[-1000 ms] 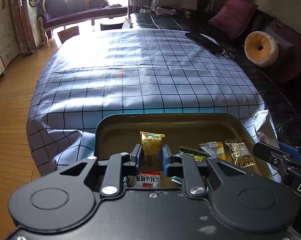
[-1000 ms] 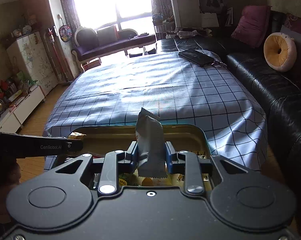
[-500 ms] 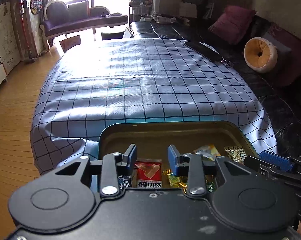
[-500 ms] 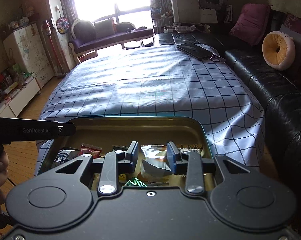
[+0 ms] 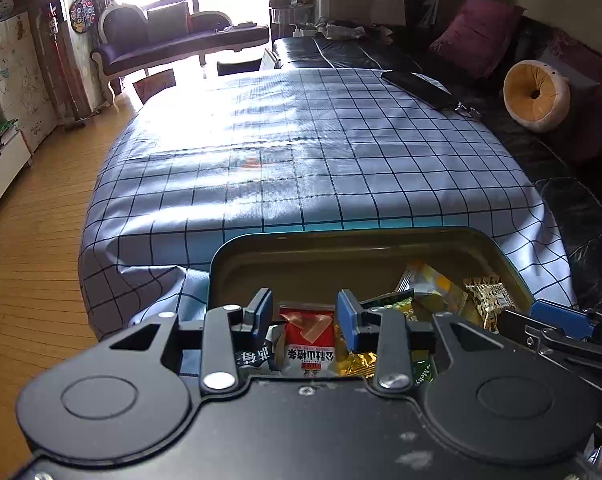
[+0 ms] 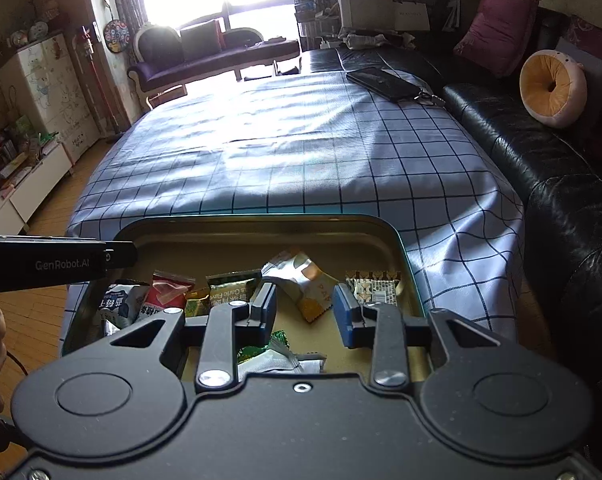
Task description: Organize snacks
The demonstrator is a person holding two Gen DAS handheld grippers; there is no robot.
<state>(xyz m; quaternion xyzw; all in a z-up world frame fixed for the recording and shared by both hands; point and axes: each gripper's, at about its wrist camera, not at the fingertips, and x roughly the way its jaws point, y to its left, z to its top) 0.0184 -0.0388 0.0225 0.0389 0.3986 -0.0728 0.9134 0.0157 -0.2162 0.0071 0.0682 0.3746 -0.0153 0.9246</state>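
Both drops are done: a second ago the left gripper (image 5: 304, 316) pinches a gold packet and the right gripper (image 6: 304, 308) holds a grey packet upright; now both stand empty over the tin (image 5: 381, 236). The left jaws are opening, a moderate gap with nothing between the pads. The right jaws stand apart, wider than before, also gripping nothing. So 2 more snacks are in the tin, and each hand looks free for its next fetch. No loose snack shows on the cloth (image 5: 301, 160) ahead, so the sorting may be near its end, though what lies behind the cameras cannot be seen.

The gold packet (image 5: 353, 356) now lies just below and right of the left fingertips, crumpled, long axis unclear. Straight ahead between those fingers sits the red packet (image 5: 307, 336), long axis running away from the gripper, its print upside down to the camera, so its top points back toward it.

In the right wrist view the silver-and-yellow packet (image 6: 305, 284) lies just beyond the gap, long axis slanting from far-left to near-right. A pale packet (image 6: 273, 362) with a green one lies flat under the jaws, long axis roughly across the fingers. Whether either is the grey one just dropped, I cannot tell. The patterned packet (image 6: 375, 286) sits just beyond the right finger, lying crosswise.
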